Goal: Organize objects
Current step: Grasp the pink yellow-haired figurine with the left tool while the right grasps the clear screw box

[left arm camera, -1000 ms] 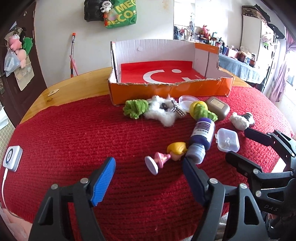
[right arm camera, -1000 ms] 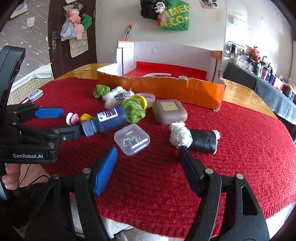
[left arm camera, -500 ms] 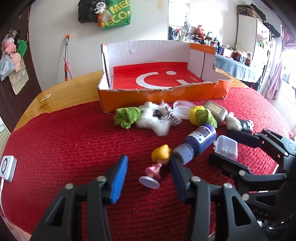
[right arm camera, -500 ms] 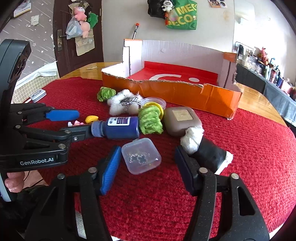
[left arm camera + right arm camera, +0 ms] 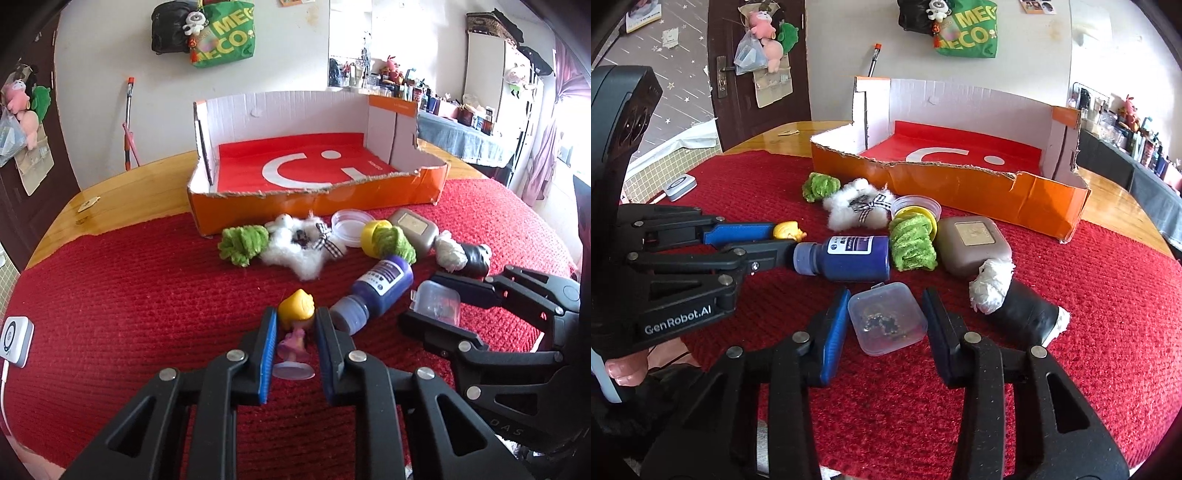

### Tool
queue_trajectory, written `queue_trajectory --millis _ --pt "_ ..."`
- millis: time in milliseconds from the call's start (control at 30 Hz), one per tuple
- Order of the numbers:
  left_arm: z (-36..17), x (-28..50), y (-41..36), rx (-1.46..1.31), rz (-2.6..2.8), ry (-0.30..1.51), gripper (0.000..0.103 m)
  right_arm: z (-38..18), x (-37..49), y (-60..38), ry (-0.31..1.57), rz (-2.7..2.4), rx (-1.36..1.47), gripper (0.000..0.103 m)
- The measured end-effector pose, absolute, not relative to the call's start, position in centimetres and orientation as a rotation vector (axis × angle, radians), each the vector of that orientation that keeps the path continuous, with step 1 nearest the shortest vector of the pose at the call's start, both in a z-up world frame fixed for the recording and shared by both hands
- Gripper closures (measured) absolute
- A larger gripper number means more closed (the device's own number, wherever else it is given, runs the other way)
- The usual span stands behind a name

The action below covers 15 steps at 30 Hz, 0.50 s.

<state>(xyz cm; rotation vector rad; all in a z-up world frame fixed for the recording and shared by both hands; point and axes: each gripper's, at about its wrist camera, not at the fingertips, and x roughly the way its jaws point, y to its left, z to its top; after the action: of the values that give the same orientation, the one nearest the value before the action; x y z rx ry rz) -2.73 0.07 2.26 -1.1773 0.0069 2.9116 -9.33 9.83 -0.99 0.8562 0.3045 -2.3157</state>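
Your left gripper (image 5: 294, 328) pinches the little doll (image 5: 295, 325), your right gripper (image 5: 884, 314) is closing around the clear box (image 5: 888, 317), so lift both toward the orange tray (image 5: 317, 203) ahead.

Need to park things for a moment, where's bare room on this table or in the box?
The orange box floor shows bare. The red cloth lies bare left of the doll, up to the white device. The strip before the box is crowded.
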Motion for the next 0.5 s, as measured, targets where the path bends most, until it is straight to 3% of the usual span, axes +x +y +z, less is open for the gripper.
queue_trajectory --millis 500 --pt "4.2 -3.9 -0.2 -1.134 2.925 0.010 0.082 1.0 -10.8 10.3 0.242 -2.311 0.872 0.065"
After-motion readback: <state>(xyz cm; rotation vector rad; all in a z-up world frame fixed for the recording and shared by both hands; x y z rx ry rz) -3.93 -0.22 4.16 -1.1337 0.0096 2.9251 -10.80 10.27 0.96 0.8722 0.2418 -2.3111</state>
